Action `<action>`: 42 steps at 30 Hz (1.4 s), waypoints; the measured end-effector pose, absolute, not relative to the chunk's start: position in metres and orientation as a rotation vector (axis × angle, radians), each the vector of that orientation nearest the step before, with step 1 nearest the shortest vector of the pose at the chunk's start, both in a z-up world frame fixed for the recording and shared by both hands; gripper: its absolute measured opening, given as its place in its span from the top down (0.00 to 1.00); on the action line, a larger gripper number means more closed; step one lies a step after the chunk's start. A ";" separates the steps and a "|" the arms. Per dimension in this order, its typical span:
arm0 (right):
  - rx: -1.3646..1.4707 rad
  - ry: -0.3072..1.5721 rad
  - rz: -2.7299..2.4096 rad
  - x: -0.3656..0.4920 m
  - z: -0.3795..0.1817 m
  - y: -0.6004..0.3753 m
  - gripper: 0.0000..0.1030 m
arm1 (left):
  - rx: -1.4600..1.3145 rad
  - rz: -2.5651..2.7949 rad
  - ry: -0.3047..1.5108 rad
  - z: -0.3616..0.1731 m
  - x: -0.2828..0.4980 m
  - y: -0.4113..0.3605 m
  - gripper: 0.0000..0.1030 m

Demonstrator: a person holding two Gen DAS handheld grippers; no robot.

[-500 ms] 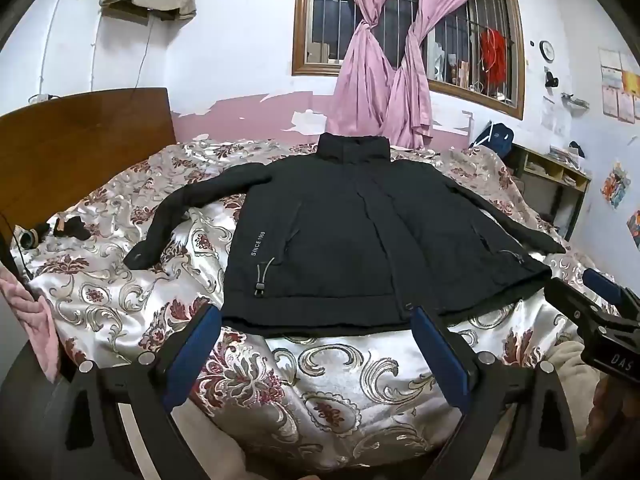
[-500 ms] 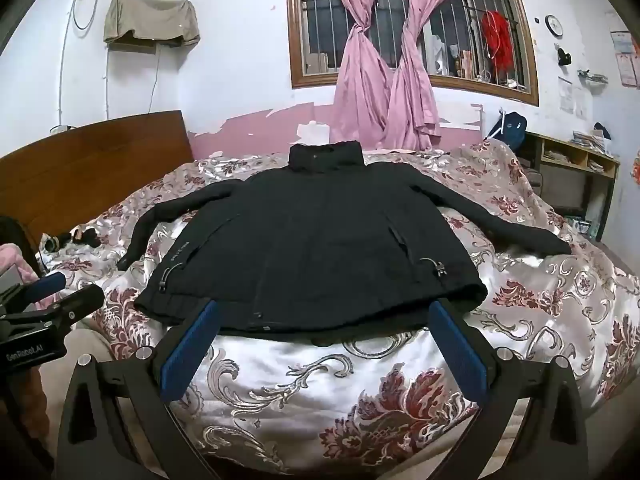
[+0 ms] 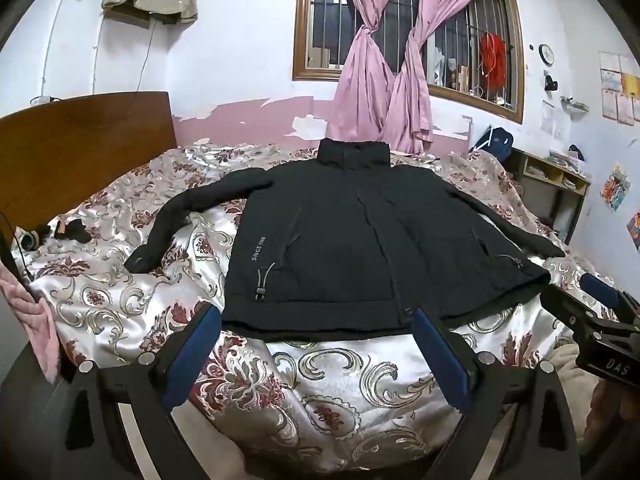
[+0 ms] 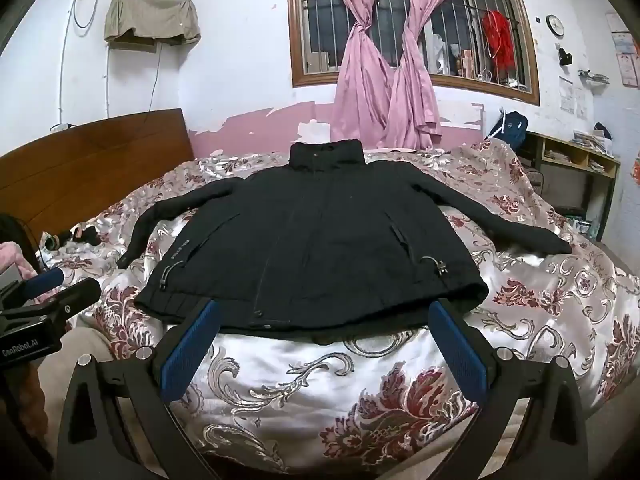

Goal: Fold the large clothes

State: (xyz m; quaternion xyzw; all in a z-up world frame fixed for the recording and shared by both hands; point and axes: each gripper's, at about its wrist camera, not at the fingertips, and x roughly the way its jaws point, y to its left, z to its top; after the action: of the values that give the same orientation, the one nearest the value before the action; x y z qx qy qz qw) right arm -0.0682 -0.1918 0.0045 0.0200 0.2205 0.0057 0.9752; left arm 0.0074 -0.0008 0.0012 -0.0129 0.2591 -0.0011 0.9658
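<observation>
across the middle of the bed (image 3: 120,292), on its floral satin cover, the black jacket (image 3: 340,240) lies face up and spread flat, collar toward the far edge under the window and hem along the near edge. both sleeves are drawn out to the sides, the closure shut down the centre; that layout looks like a deliberate start for folding, with every edge reachable and nothing yet doubled over, so i judge the fold has not begun.

the left gripper (image 3: 318,354) hangs just short of the hem toward its left half, fingers wide apart with only bedcover between them. the right gripper (image 4: 324,354) sits the same way before the hem's right half, fingers also spread and empty. each is tilted down at the hem, likely because that is the nearest edge to pick up.

the left wrist view shows the "since 1998" print and the left sleeve's cuff bent back toward the hem, plus the other gripper at its right margin. the right wrist view shows instead the right sleeve stretched straight to its cuff near the bed's right edge, the right-hand drawcord toggle, and the snaps at the hem centre.
</observation>
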 end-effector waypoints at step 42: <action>0.037 0.448 0.012 -0.071 0.006 -0.191 0.01 | -0.033 -0.002 0.511 0.003 0.003 0.003 0.07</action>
State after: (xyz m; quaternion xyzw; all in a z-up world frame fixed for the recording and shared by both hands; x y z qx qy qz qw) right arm -0.0714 -0.1913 0.0056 0.0186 0.2223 0.0061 0.9748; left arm 0.0027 0.0034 0.0029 -0.0162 0.2529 -0.0010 0.9674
